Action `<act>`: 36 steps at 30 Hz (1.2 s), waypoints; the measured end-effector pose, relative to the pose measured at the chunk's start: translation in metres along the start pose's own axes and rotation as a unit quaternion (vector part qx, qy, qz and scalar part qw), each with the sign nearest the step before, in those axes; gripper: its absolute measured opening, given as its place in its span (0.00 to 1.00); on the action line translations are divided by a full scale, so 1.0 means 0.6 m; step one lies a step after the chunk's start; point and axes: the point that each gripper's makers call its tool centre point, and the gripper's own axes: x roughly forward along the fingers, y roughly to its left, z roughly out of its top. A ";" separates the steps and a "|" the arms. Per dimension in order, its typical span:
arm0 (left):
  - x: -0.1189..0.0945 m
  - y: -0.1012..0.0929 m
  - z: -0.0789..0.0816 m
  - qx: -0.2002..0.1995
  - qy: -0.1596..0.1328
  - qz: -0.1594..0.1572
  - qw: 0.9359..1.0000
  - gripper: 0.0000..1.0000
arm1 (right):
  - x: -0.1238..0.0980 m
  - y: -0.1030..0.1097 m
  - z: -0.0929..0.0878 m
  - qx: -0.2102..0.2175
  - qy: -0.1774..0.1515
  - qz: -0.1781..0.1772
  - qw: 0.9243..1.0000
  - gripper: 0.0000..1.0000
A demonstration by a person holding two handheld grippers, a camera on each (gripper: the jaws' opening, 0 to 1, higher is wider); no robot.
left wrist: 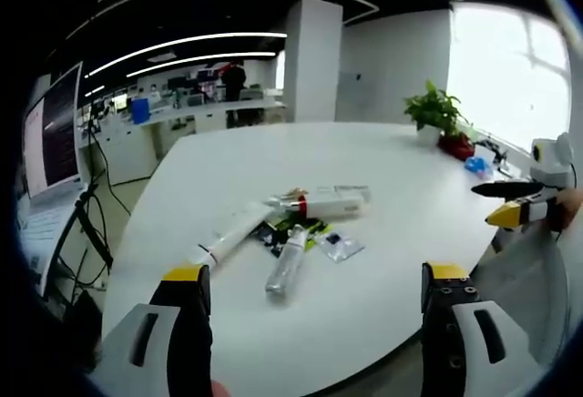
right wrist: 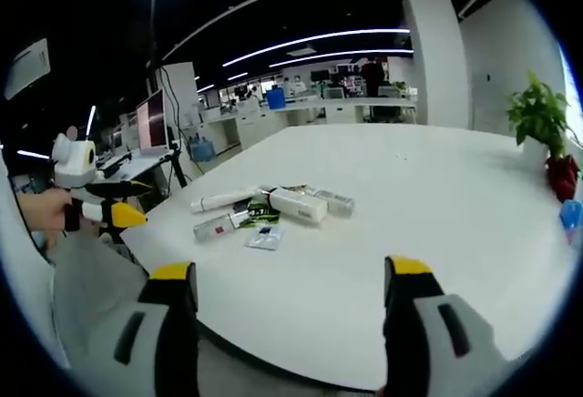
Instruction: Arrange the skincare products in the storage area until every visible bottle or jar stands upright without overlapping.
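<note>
Near the white table's [left wrist: 383, 178] front edge lie three tubes: one long white [left wrist: 232, 231], one red-banded [left wrist: 321, 205], one clear [left wrist: 287, 269], with two sachets [left wrist: 341, 246]. Left gripper [left wrist: 314, 292] and right gripper [right wrist: 290, 279] hover wide apart, empty.

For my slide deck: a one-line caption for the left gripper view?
Open left gripper faces skincare tubes lying flat on the white table.
</note>
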 end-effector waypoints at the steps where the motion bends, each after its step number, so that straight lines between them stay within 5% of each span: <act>1: 0.000 0.000 0.000 0.000 0.000 0.000 1.000 0.94 | 0.000 0.000 0.000 0.002 0.000 0.000 1.000 0.85; 24: 0.003 -0.008 -0.003 0.008 0.005 -0.013 1.000 0.94 | 0.008 0.000 -0.003 0.029 0.024 0.012 0.999 0.84; 36: 0.003 -0.009 -0.003 0.008 0.005 -0.017 1.000 0.94 | 0.030 -0.015 0.000 0.003 0.045 0.034 0.998 0.84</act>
